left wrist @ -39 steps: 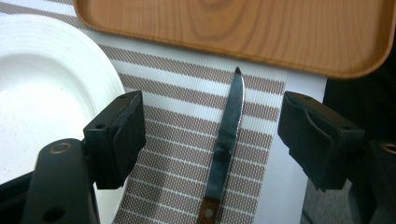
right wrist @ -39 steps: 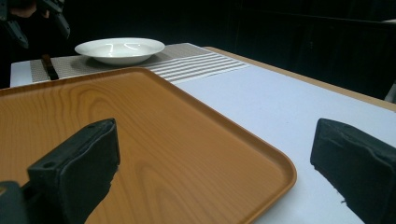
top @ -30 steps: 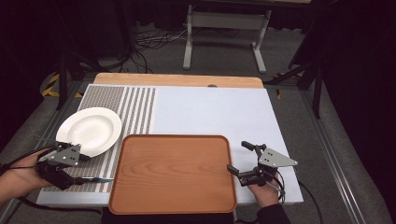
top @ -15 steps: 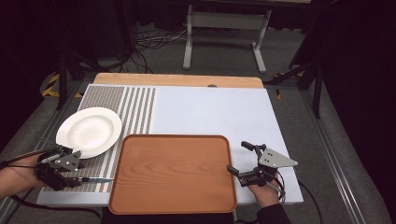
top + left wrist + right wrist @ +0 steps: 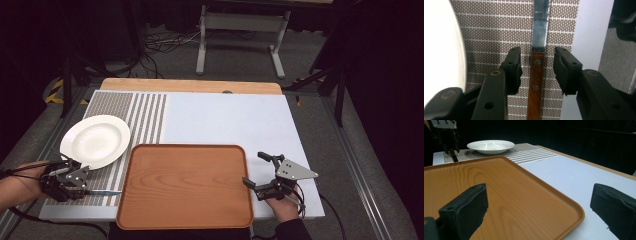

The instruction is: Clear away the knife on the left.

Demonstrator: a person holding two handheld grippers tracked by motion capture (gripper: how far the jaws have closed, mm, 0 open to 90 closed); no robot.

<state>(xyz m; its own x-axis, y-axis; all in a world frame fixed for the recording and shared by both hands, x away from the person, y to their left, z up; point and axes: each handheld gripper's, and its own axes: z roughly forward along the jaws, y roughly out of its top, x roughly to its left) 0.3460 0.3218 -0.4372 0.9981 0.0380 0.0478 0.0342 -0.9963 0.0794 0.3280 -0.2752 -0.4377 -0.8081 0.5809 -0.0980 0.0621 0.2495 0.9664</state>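
I see large brown wooden tray [image 5: 185, 185] on bench [image 5: 225, 120]; round white plate [image 5: 95, 141] left. Wood-handled steel knife [image 5: 536, 75] on striped mat between my left tongs [image 5: 537, 68], just closing, not touching. Right tongs [image 5: 539, 210] wide open, empty, straddling tray corner.

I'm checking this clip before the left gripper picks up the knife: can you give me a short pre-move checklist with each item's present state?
1. Knife handle lies between the left gripper fingers: ok; they have just been closing.
2. Fingers pressing the handle: not ok, a gap shows on both sides.
3. Handle centred: ok, roughly midway.
4. Knife flat on the striped mat: ok.
5. White plate apart from the knife: ok, though it lies close beside the fingers.
6. Right gripper out of the way: ok, open at the wooden tray far edge.
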